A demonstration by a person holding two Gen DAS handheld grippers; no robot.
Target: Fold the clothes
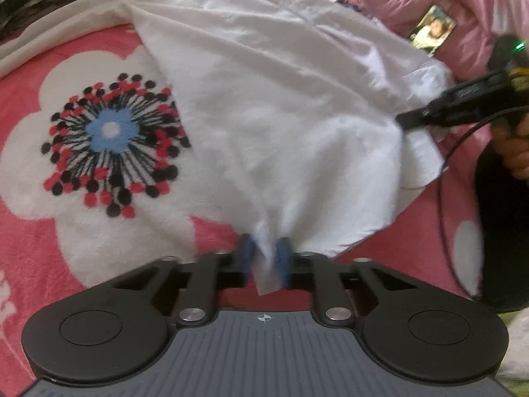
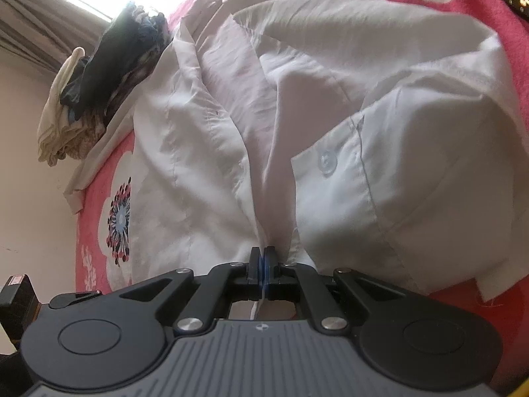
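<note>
My left gripper (image 1: 264, 258) and right gripper (image 2: 263, 264) each pinch white shirt (image 1: 281, 99) hem, lifted off bed (image 1: 33, 225); shirt rumpled, folding unfinished

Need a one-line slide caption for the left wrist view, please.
Left gripper pinches the hem of a white shirt spread over a pink flowered blanket.

The right tool (image 2: 264, 264) is pinching a fold of the white shirt (image 2: 231, 132), with a buttoned cuff (image 2: 334, 165) sitting just up and right of it, and dark clothes (image 2: 115, 66) piling far upper-left on the pink blanket (image 2: 96, 218).
</note>
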